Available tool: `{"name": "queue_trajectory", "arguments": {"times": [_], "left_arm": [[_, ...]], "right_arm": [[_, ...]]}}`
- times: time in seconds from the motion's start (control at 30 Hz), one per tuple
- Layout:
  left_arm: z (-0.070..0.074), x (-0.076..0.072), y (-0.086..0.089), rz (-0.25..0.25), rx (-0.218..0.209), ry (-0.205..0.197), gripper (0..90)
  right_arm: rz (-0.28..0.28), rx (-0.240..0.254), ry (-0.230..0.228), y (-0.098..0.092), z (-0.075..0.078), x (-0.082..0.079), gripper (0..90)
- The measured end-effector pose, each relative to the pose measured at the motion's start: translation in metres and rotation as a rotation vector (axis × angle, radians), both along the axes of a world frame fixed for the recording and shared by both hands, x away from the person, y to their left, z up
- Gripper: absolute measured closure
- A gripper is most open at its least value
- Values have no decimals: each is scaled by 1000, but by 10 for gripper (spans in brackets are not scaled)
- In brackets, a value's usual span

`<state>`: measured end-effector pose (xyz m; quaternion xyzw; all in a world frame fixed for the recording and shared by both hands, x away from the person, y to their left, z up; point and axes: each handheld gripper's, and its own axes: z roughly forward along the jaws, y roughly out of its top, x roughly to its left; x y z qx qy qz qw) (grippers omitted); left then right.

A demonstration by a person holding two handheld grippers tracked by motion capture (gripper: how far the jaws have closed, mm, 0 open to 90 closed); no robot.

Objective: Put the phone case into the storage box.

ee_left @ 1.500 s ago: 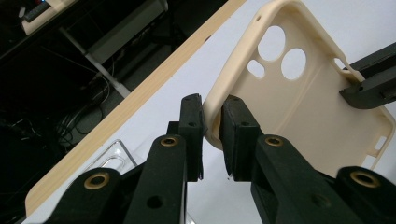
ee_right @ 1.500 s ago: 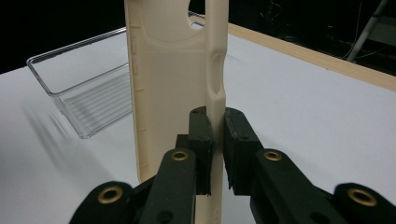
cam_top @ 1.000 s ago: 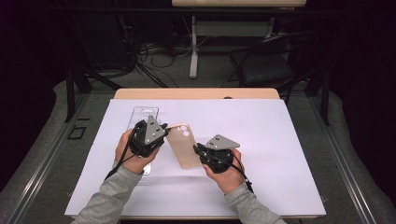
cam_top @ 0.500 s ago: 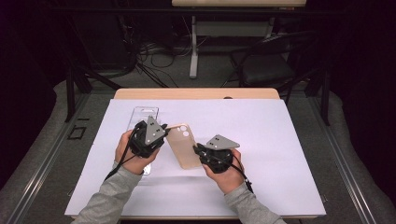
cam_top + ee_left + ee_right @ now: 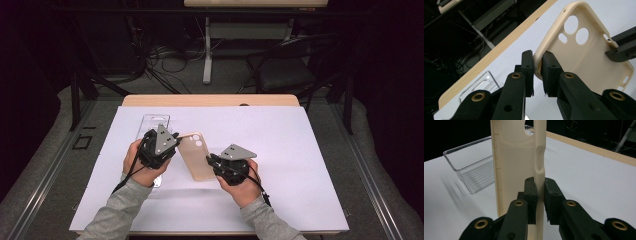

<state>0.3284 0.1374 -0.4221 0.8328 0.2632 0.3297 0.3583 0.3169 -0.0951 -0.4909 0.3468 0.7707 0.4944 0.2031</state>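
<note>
High view: the beige phone case (image 5: 196, 157) hangs at frame centre over the white worktop (image 5: 310, 165), pinched between the left gripper (image 5: 176, 146) and the right gripper (image 5: 212, 162); free room lies rightward.

Left gripper view: jaws clamp its rim corner (image 5: 537, 63).

Right gripper view: jaws clamp the side wall (image 5: 539, 192); uneven pulling could twist it loose toward the clear tray (image 5: 470, 167), upper left.

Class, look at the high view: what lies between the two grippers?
The beige phone case spans the gap, its edges pinched by the left gripper and the right gripper.
</note>
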Motion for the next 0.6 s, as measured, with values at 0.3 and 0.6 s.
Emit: {"name": "queue_trajectory", "arguments": {"times": [0.3, 0.6], "left_arm": [[-2, 2, 1, 6, -5, 4, 812], [-4, 6, 5, 21, -8, 12, 812]], "right_arm": [[6, 12, 5, 0, 0, 1, 758], [9, 20, -49, -1, 1, 2, 599]]}}
